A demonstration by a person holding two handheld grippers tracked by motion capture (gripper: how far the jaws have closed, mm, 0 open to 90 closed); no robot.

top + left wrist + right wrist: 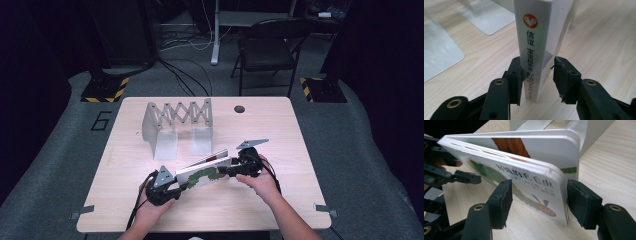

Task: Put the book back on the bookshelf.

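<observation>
A white board book (pixel 205 172) with a green caterpillar on its cover stands on its lower edge on the wooden table (pixel 280 130), its pages slightly fanned. My left gripper (pixel 184 184) is at the spine end. In the left gripper view the spine (pixel 534 50) sits between the jaws of the left gripper (pixel 536 80); one pad (pixel 515 80) touches it and the other stands apart. My right gripper (pixel 226 171) is at the book's open end. In the right gripper view the book (pixel 524 182) is between the open jaws of the right gripper (pixel 537 205), with gaps showing.
An expandable metal book rack (pixel 177 117) with flat base plates (pixel 486 17) stands behind the book at mid-table. A round cable hole (pixel 239 109) is near the far edge. Beyond the table are a folding chair (pixel 270 47) and floor cables.
</observation>
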